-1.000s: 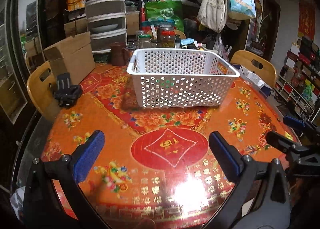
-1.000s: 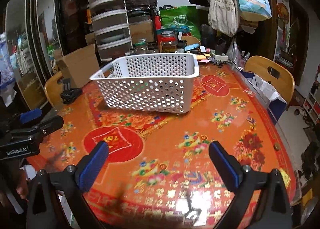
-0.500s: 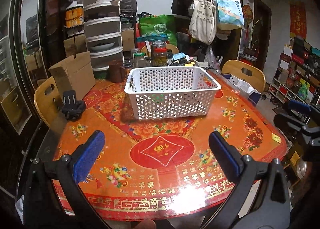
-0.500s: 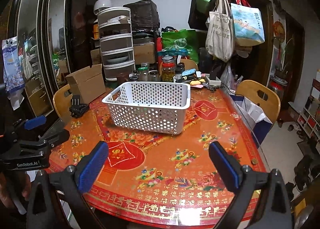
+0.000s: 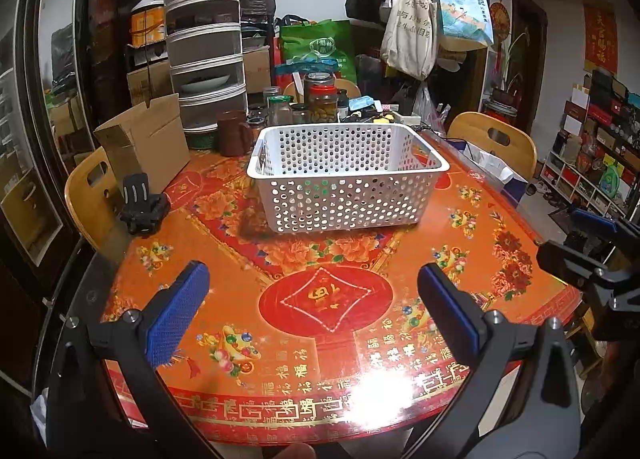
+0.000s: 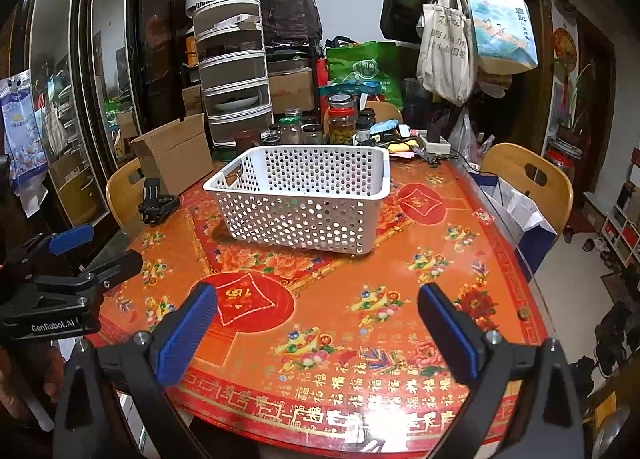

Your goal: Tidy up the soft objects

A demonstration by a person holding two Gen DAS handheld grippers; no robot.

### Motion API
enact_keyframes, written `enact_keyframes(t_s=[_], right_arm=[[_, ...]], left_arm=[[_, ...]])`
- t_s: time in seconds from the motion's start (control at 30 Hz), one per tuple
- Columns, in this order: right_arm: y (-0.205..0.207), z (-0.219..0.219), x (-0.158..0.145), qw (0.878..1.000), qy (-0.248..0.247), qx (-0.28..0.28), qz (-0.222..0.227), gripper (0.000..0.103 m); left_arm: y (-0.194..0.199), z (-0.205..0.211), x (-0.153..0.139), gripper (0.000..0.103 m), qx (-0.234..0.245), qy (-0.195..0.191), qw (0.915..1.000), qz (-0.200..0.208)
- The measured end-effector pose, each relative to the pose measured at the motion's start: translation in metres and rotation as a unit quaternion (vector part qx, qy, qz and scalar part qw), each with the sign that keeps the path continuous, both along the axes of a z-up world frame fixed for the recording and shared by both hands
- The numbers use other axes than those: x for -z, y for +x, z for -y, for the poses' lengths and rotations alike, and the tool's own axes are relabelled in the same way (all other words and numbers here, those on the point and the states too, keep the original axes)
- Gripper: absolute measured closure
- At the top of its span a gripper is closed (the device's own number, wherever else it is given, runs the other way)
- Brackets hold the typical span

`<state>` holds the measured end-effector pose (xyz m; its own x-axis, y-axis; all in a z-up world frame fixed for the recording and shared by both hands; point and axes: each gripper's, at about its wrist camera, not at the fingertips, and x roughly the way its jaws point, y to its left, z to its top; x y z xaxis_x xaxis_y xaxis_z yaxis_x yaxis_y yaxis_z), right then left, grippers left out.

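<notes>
A white perforated plastic basket stands on the far middle of the round table with its orange-red cloth; it also shows in the right wrist view. Something green shows dimly through its holes; its contents are mostly hidden. My left gripper is open and empty, held over the table's near edge. My right gripper is open and empty, also over the near edge. Each gripper shows in the other's view, the right one and the left one. No soft object lies on the open table.
A black clamp-like object lies at the table's left edge. A cardboard box, a stacked drawer unit and several jars crowd the far side. Wooden chairs stand left and right.
Both grippers have pulled back and risen away from the basket, so the whole table comes into view. Both stay open and empty.
</notes>
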<state>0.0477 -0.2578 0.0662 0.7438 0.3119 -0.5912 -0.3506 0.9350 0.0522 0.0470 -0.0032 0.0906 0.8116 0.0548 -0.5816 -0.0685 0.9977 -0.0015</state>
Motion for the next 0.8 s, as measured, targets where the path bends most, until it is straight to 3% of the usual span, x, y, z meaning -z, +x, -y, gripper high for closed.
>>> enact_keyframes(t_s=[0.8], right_arm=[[-0.0037,-0.0018,0.0039,1.0,-0.001,-0.002,-0.002,0.003]], left_arm=[[0.0008,0.0003,0.0078,0.0,0.002,-0.004,1.0,-0.003]])
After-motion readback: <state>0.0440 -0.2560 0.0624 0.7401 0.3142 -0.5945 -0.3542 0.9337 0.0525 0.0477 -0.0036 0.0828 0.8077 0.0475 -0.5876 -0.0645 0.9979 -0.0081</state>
